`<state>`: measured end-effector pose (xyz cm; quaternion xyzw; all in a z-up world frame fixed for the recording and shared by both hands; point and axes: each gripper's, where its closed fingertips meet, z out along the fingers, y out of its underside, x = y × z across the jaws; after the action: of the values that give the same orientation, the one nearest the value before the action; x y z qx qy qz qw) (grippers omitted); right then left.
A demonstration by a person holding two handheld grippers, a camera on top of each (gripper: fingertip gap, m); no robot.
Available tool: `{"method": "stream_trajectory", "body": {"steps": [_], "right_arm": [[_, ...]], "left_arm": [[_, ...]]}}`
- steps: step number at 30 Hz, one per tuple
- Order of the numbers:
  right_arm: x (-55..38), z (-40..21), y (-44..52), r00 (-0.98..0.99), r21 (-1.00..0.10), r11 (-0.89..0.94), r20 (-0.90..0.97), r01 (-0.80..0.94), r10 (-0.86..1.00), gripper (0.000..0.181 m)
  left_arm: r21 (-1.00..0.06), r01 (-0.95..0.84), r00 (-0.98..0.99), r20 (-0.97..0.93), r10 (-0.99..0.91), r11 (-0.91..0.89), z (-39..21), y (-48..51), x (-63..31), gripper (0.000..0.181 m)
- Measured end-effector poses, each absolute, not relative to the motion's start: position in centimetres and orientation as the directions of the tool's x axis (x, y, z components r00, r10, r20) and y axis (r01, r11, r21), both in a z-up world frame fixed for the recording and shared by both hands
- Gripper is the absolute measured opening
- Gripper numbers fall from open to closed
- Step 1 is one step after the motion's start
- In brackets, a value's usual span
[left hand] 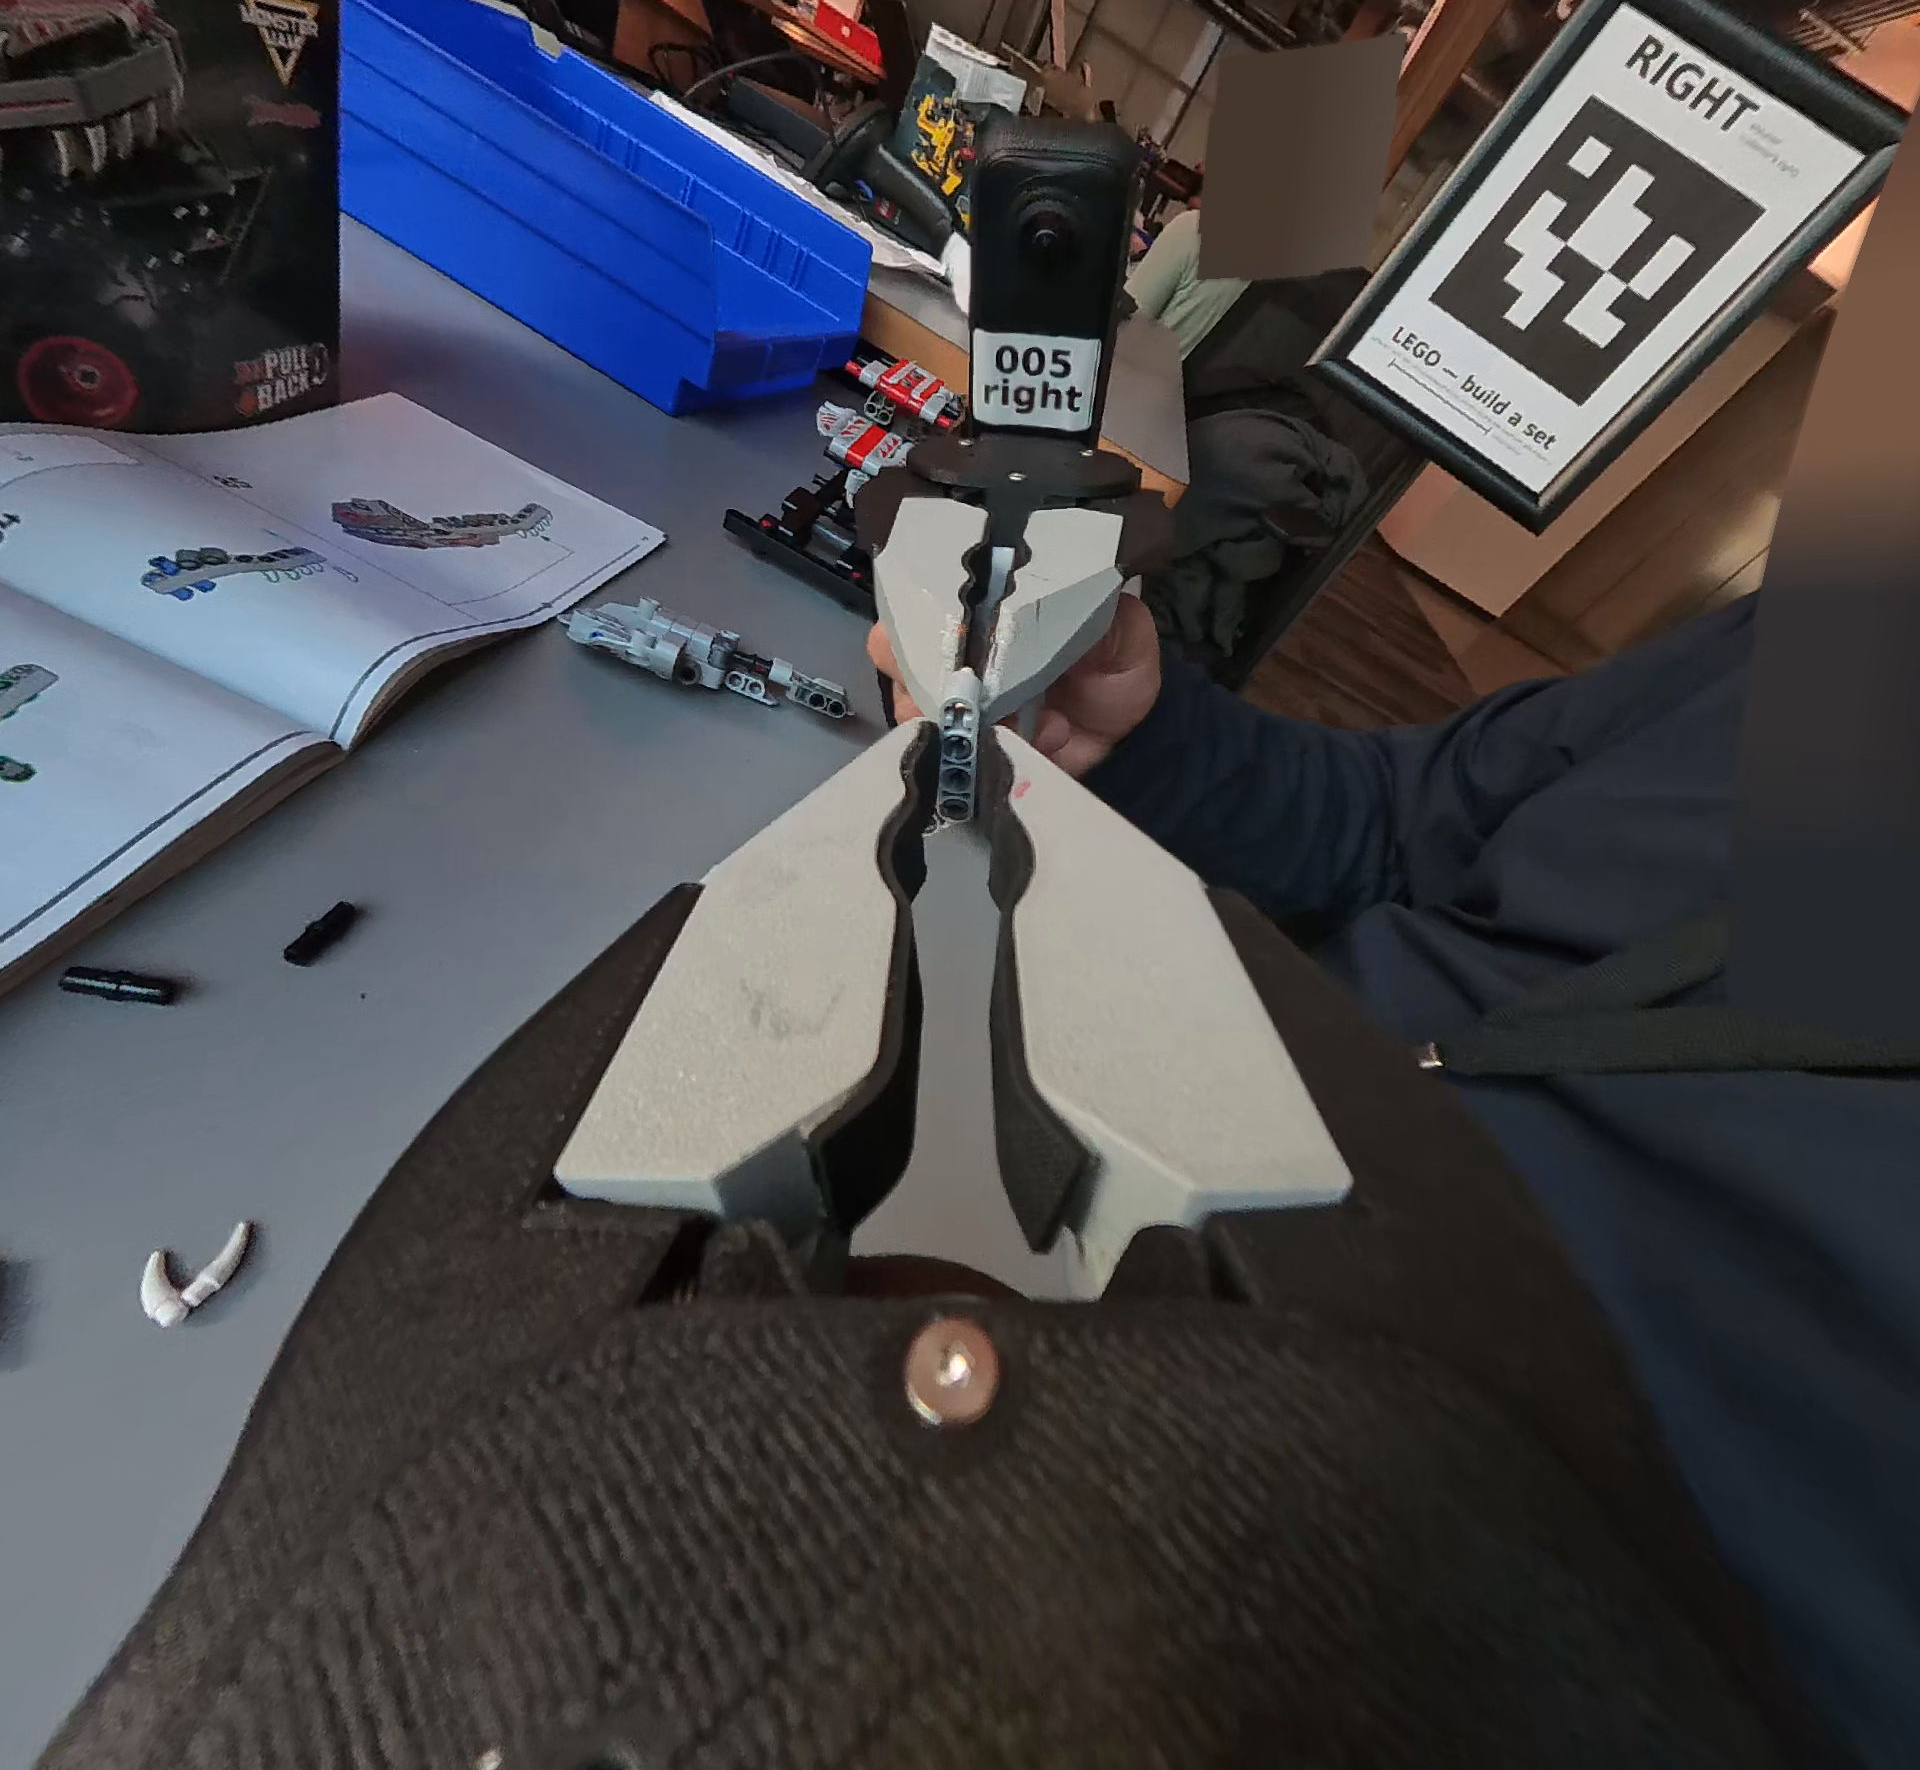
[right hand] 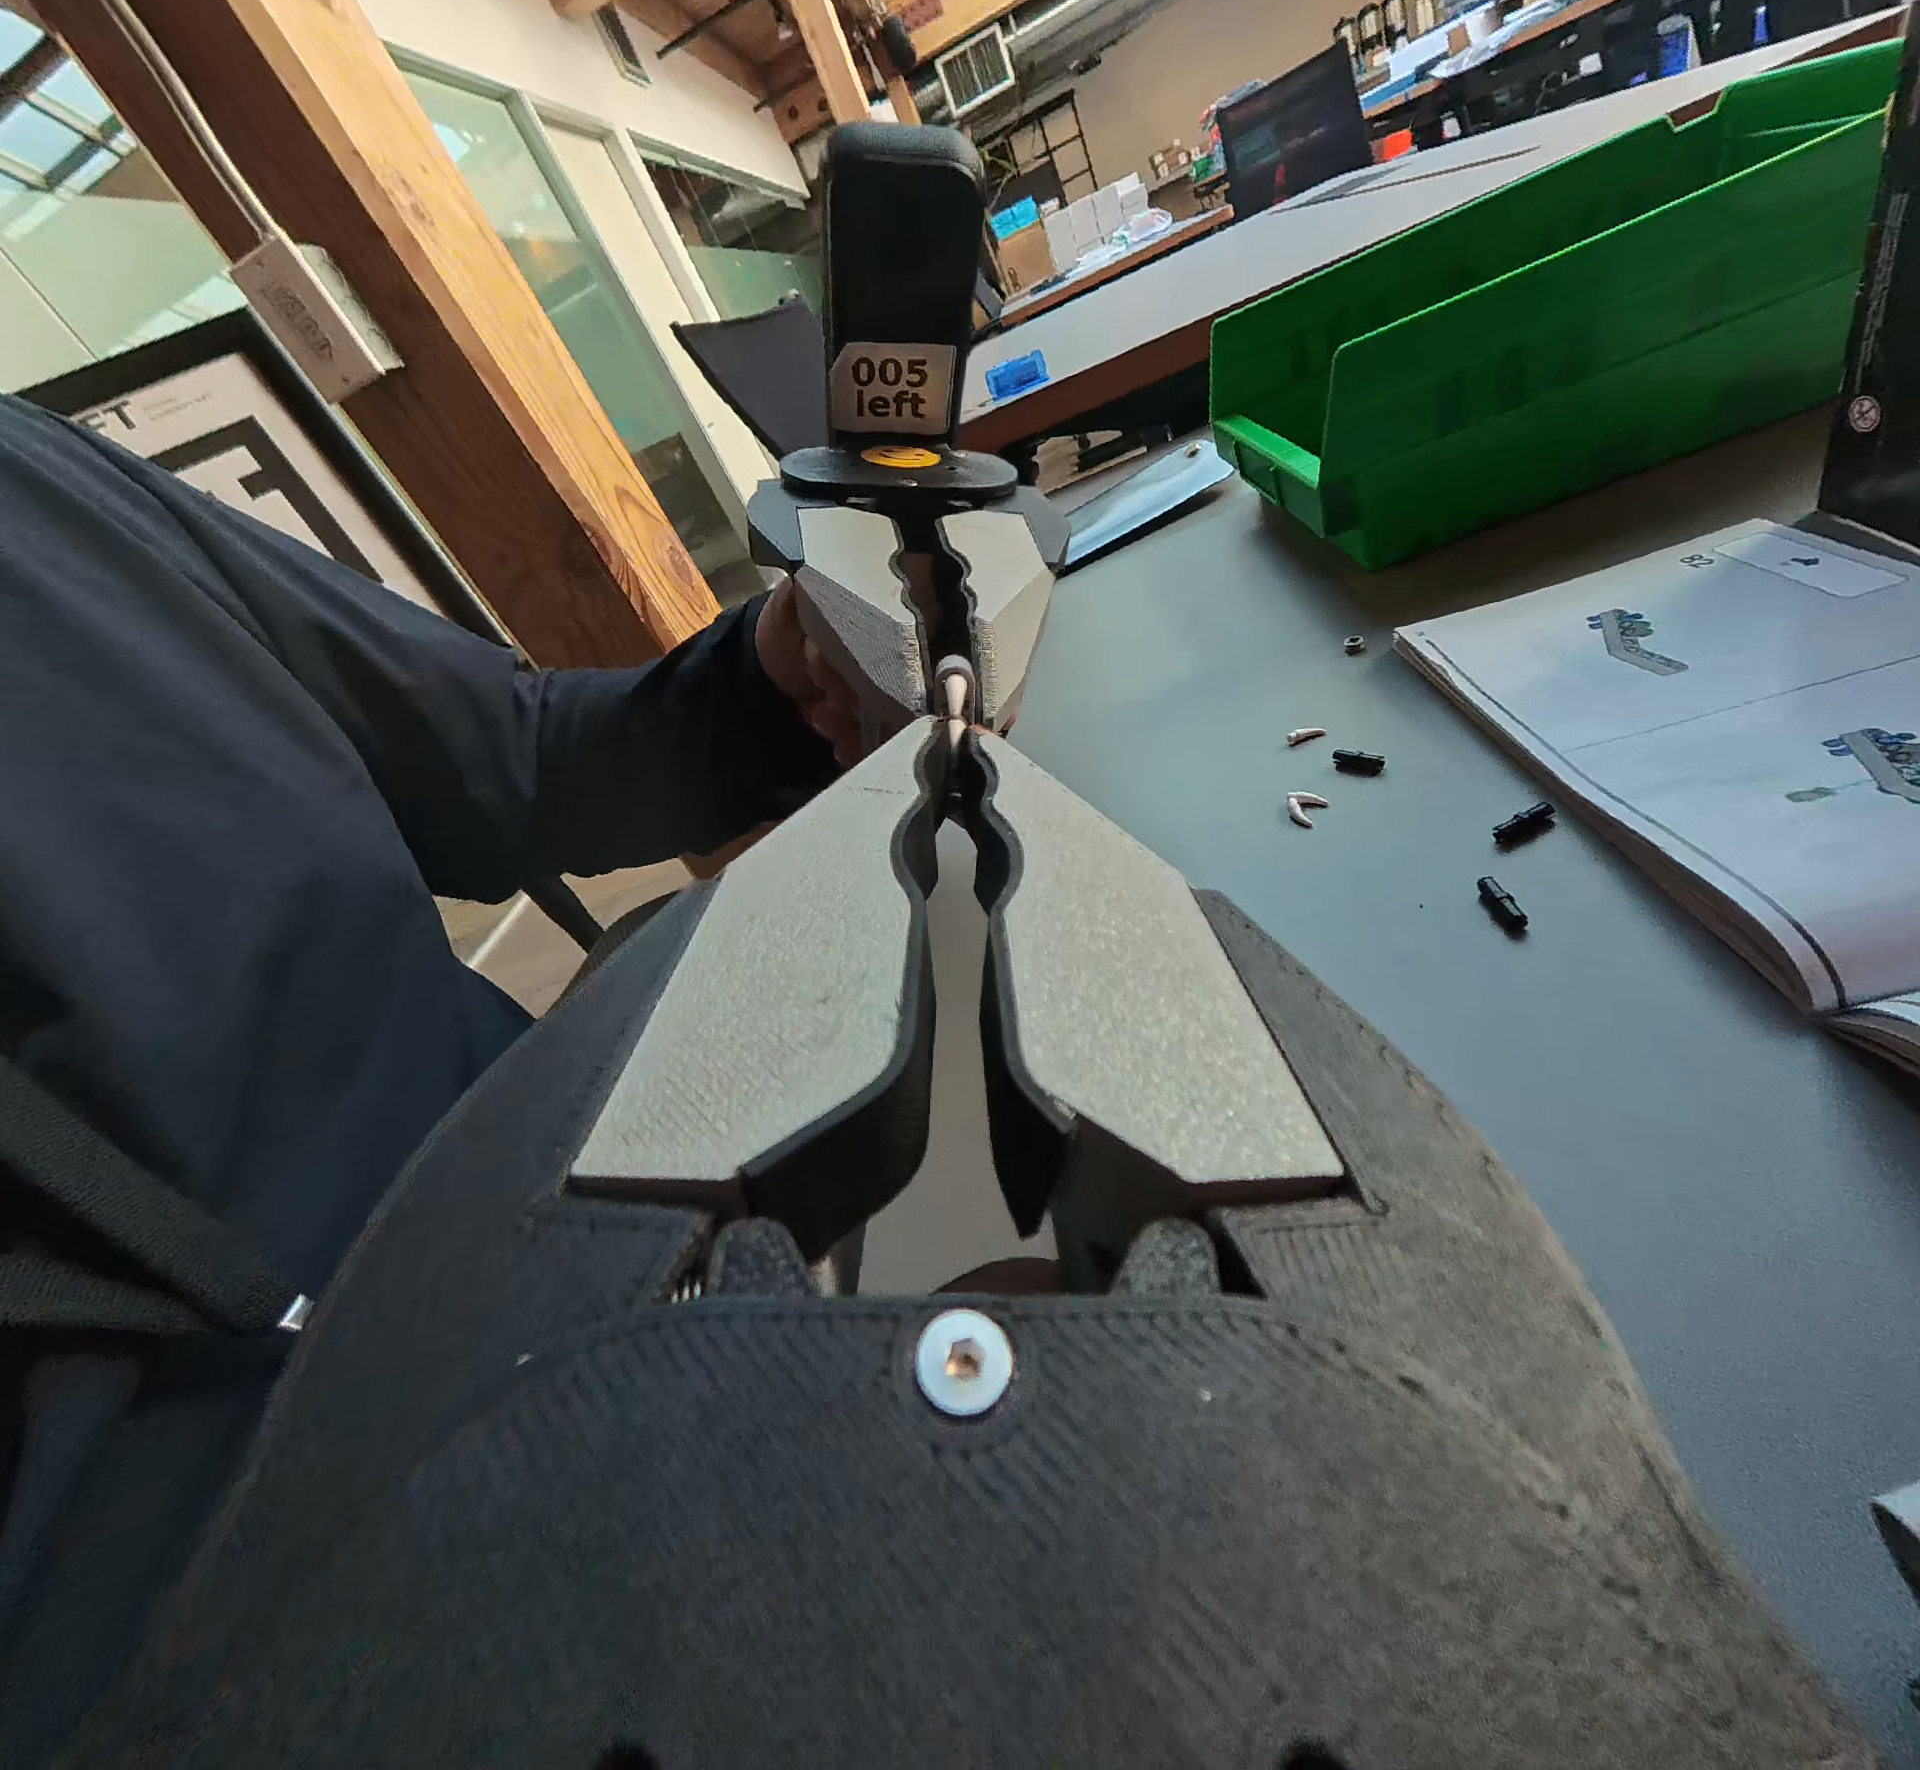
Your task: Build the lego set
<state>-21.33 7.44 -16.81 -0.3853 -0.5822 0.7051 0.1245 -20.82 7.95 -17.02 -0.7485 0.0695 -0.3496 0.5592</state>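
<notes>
My left gripper (left hand: 954, 756) is shut on a small grey holed beam (left hand: 952, 770), held above the grey table (left hand: 499, 816). My right gripper (right hand: 951, 750) faces it tip to tip and is shut on a small white tooth piece (right hand: 951, 694). The tooth's point reaches the left gripper's tips (right hand: 951, 671). In the left wrist view the right gripper (left hand: 971, 681) holds the whitish piece (left hand: 961, 684) against the beam's top end. More white teeth (left hand: 197, 1273) and black pins (left hand: 320, 933) lie loose on the table.
An open instruction booklet (left hand: 260, 598) lies on the table, with a grey sub-assembly (left hand: 707, 655) and a red, white and black assembly (left hand: 878, 432) beyond it. A blue bin (left hand: 582, 203), the set's box (left hand: 156, 162), a green bin (right hand: 1558, 349) and a framed sign (left hand: 1600, 234) stand around. The grippers are tip to tip, or close to it.
</notes>
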Motion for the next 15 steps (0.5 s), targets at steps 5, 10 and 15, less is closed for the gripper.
{"method": "stream_trajectory", "body": {"steps": [5,10,15], "right_arm": [[-21.6,-16.2,8.8,-0.643,-0.912,-0.339,-0.404,0.229,0.651,0.003],[-22.2,-16.5,10.7,-0.574,-0.901,-0.377,-0.428,0.214,0.698,0.01],[-22.0,-16.1,10.6,-0.589,-0.895,-0.398,-0.435,0.201,0.681,0.009]], "left_arm": [[-0.873,0.316,0.764,0.466,-0.446,-0.37,-16.7,8.8,-21.7,0.005],[-0.809,0.37,0.77,0.542,-0.336,-0.456,-18.6,8.9,-24.2,0.004],[-0.865,-0.033,0.909,0.182,-0.375,-0.5,-21.4,8.3,-23.7,0.005]]}}
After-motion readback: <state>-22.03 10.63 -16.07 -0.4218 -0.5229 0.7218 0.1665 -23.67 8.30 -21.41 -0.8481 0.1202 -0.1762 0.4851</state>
